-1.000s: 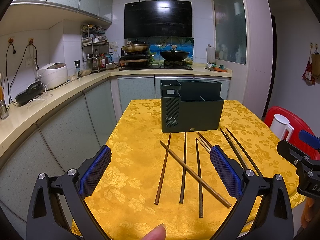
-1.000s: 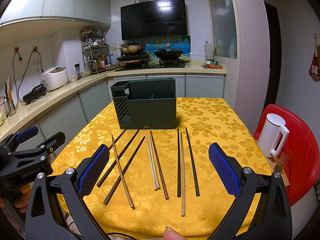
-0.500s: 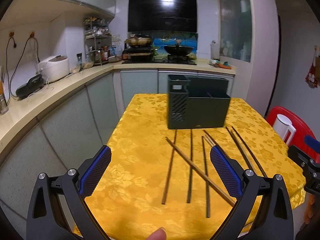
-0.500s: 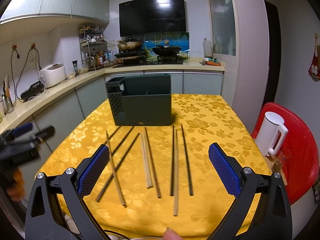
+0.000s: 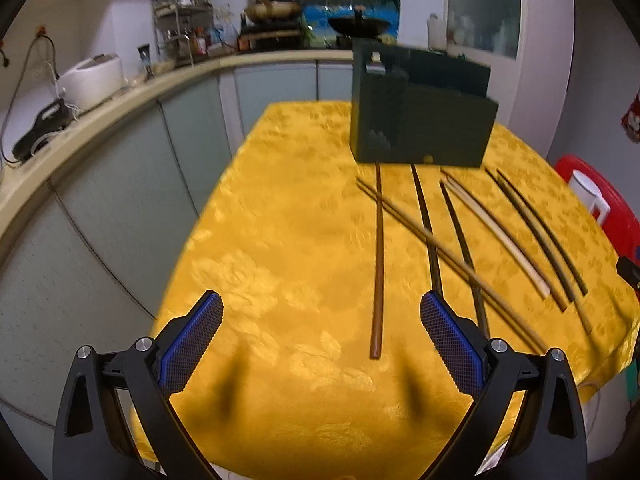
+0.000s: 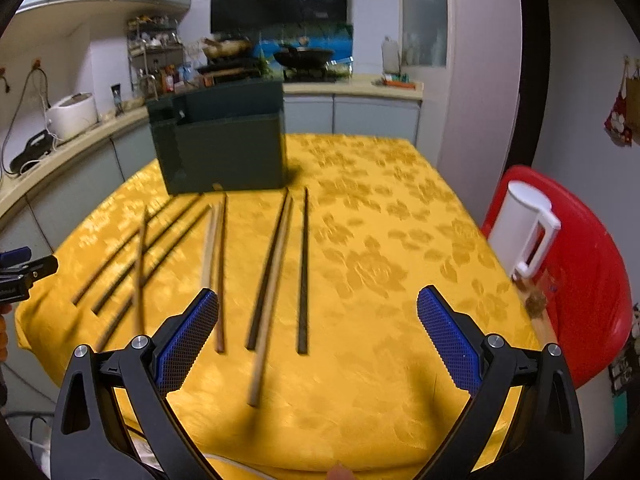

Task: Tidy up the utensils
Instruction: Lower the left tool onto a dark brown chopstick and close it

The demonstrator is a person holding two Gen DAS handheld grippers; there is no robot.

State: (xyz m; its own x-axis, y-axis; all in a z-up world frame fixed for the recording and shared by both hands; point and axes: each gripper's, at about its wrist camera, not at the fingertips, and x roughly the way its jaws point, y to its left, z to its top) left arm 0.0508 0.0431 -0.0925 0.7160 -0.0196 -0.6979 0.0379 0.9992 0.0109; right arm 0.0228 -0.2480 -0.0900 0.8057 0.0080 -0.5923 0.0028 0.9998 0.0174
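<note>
Chopsticks (image 5: 460, 236) lie lengthwise toward the holder (image 5: 420, 120), ahead of both tongs. My left gripper (image 5: 320, 344) gapes empty nearest the brown one (image 5: 377, 264); my right gripper (image 6: 318, 340) gapes empty too.

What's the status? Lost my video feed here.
Left gripper open, empty. Right gripper open, empty. Chopsticks loose on yellow tablecloth, none in green holder. Nothing blocking.

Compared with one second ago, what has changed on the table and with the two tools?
Both tools came down closer to the yellow tablecloth. The left tool and right tool stay open and empty. The chopsticks lie as before in front of the dark green holder; none was taken.
</note>
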